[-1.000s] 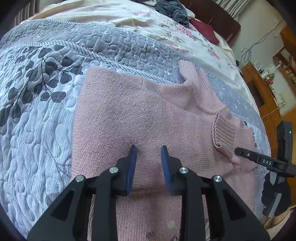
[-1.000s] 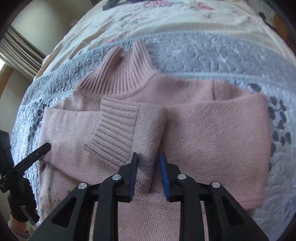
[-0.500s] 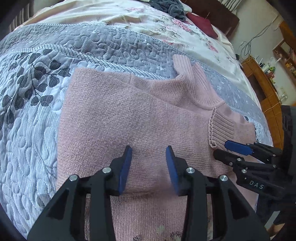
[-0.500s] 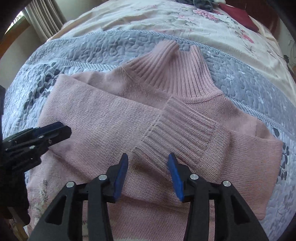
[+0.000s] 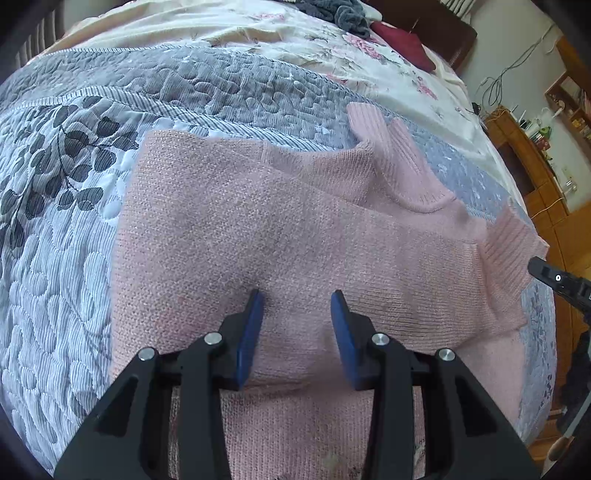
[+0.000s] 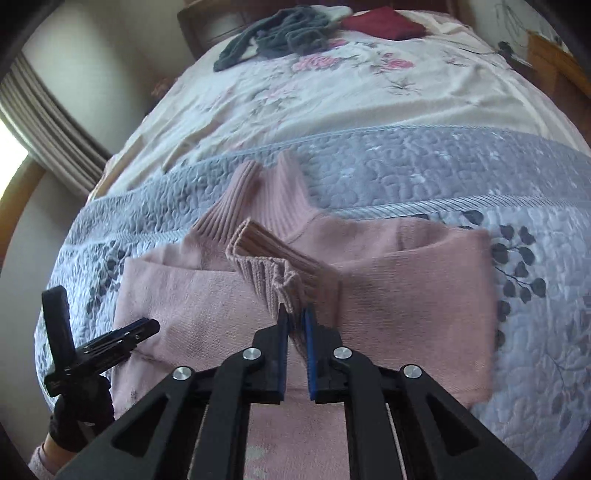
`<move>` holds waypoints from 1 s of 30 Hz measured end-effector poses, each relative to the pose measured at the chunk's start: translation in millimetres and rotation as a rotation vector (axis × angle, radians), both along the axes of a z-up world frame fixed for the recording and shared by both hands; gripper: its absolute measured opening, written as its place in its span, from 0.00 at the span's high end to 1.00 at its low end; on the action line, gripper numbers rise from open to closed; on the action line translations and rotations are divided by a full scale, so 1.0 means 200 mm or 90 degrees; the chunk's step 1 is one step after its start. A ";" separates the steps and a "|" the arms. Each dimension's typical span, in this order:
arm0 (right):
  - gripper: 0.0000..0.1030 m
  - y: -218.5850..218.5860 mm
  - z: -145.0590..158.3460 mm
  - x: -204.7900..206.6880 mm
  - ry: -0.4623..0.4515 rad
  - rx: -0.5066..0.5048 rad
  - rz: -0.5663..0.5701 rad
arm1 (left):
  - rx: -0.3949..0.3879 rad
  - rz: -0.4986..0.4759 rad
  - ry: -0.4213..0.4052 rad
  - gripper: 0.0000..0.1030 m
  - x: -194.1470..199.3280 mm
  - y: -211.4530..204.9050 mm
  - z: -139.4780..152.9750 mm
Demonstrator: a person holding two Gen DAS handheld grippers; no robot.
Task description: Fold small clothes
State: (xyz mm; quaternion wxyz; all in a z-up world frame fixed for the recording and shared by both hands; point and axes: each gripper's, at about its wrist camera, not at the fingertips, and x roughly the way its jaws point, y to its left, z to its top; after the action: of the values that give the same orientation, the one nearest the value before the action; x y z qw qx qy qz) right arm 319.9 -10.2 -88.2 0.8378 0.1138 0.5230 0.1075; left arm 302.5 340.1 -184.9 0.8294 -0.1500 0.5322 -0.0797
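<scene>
A pink knit sweater (image 5: 280, 229) lies flat on the grey quilt (image 5: 66, 258), its turtleneck collar (image 5: 402, 162) pointing toward the far side. My left gripper (image 5: 297, 299) hovers open just above the sweater's body with nothing between its blue pads. In the right wrist view, my right gripper (image 6: 295, 315) is shut on the ribbed sleeve cuff (image 6: 266, 266), which stands lifted and bunched above the sweater (image 6: 413, 295). The left gripper (image 6: 144, 328) shows at the left of that view, over the sweater's edge. The right gripper's tip (image 5: 554, 277) pokes in at the right edge beside the cuff (image 5: 509, 251).
Beyond the quilt lies a floral sheet (image 6: 332, 96) with a heap of dark grey clothes (image 6: 280, 37) and a red item (image 6: 384, 22). Wooden furniture (image 5: 535, 184) stands past the bed's right side. A gloved hand (image 6: 74, 424) holds the left gripper.
The right gripper went from open around the cuff to shut on it and raised it off the sweater. The left gripper stayed open over the sweater's body.
</scene>
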 end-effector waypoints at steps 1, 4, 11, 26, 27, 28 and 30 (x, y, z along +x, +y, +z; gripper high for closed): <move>0.92 -0.06 0.00 -0.02 0.003 0.007 -0.014 | 0.001 0.001 0.000 0.63 0.00 0.00 0.00; 0.92 -0.23 -0.03 -0.04 0.017 0.005 -0.052 | 0.004 0.000 0.001 0.63 0.01 0.00 0.00; 0.89 -0.43 -0.28 -0.14 0.107 -0.009 -0.068 | 0.019 -0.005 0.000 0.63 0.02 -0.02 -0.01; 0.80 -0.28 -0.18 0.00 0.041 -0.041 -0.013 | 0.071 -0.067 -0.038 0.57 0.06 -0.26 0.15; 0.80 -0.29 -0.21 -0.01 0.049 -0.051 -0.016 | 0.075 -0.068 -0.030 0.57 0.07 -0.26 0.12; 0.80 -0.30 -0.23 -0.01 0.054 -0.058 -0.020 | 0.073 -0.065 -0.022 0.57 0.07 -0.25 0.09; 0.80 -0.33 -0.30 -0.04 0.070 -0.061 -0.026 | 0.070 -0.057 -0.007 0.57 0.06 -0.22 0.04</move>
State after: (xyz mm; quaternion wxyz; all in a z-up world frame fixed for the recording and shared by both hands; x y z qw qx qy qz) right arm 312.4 -76.2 -147.3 0.8145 0.0899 0.5701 0.0587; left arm 315.2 295.9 -177.6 0.8348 -0.0801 0.5376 -0.0884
